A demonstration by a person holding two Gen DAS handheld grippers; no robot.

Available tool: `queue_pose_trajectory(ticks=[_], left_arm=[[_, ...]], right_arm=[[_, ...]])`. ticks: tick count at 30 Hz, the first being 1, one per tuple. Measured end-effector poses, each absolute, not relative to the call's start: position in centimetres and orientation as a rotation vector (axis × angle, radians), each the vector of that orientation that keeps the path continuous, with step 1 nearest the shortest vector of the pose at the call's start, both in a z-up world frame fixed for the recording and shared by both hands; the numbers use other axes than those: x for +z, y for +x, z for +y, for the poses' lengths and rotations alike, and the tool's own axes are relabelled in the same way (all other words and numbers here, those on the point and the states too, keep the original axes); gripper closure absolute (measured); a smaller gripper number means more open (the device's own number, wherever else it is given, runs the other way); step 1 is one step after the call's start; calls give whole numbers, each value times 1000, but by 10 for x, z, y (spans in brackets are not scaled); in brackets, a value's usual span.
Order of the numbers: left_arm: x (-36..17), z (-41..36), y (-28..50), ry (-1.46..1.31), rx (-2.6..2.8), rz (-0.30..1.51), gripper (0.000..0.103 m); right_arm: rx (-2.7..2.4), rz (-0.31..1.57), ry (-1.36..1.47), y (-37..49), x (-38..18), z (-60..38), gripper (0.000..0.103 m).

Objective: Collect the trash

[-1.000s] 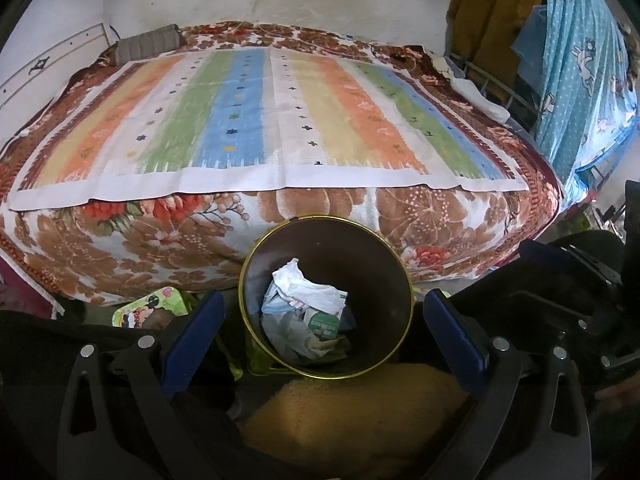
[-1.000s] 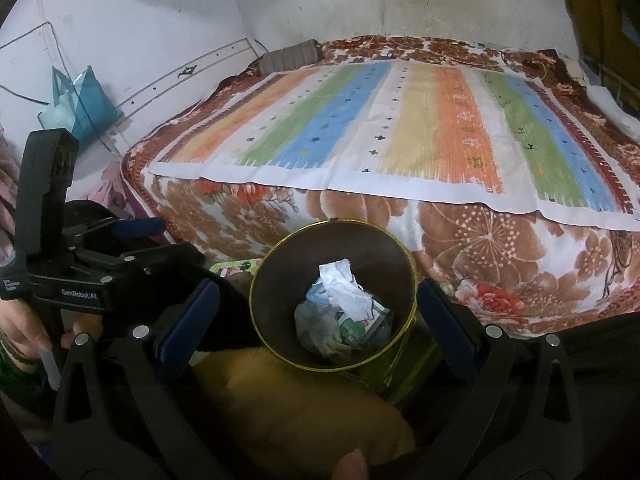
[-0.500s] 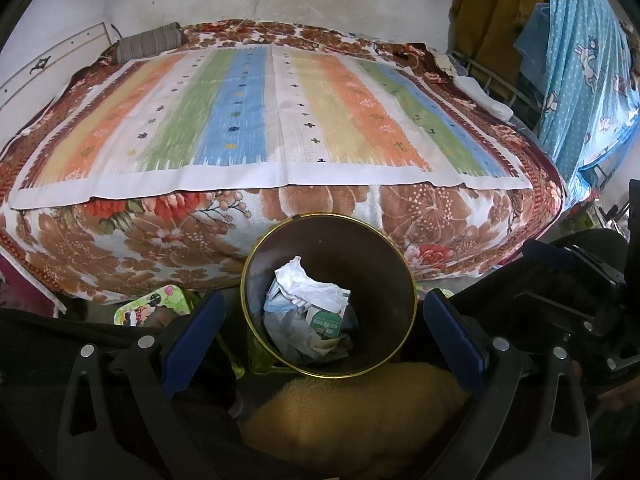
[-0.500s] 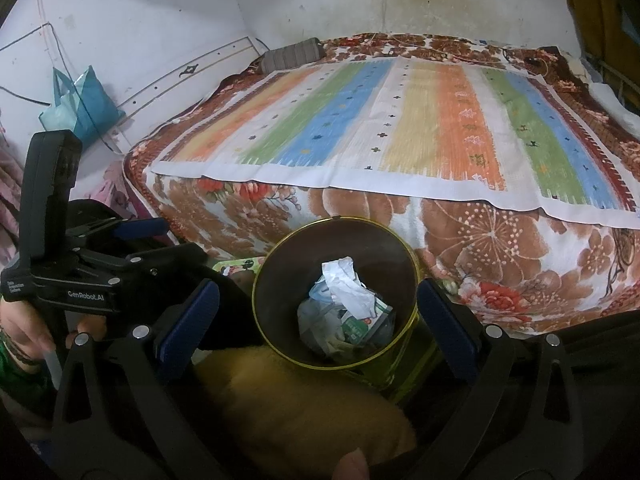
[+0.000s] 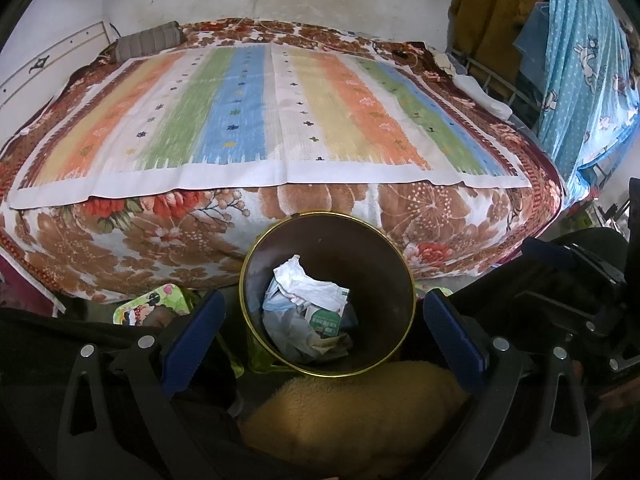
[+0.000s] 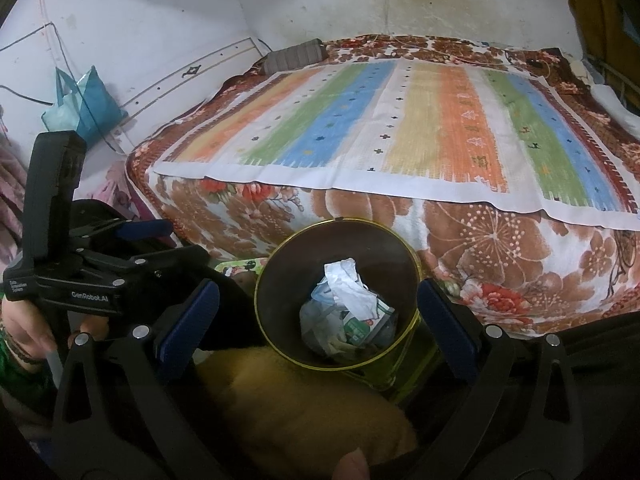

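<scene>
- Left tongs (image 5: 324, 334) and right tongs (image 6: 318, 322): both spread wide, empty; judged parked above the bin with nothing left to carry.
- Trash bin (image 5: 404, 280): on the floor, framed between each pair's blue pads; crumpled trash (image 5: 306, 308) lies inside, below the tongs.
- Bed (image 5: 276, 208): just behind the bin; its striped cover bears no litter.

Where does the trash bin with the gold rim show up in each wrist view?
Left wrist: the trash bin sits low and centre, between the open left gripper fingers, crumpled paper inside.
Right wrist: the trash bin sits low and centre, between the open right gripper fingers.
Shared landmark: the striped mat on the bed just behind the bin.
</scene>
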State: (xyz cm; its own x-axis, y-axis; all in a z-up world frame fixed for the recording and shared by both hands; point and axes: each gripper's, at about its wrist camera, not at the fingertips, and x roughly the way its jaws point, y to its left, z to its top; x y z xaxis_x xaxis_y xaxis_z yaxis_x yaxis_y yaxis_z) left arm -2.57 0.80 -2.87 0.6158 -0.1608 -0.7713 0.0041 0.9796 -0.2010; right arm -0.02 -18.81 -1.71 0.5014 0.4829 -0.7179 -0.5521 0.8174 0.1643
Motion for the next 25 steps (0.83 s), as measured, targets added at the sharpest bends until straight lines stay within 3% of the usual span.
queue_pose_trajectory(ticks=[25], left_arm=[[-28,7,-26,-179,-99,922,6]], right_arm=[[631,837,-76,-2,-16,-183,9]])
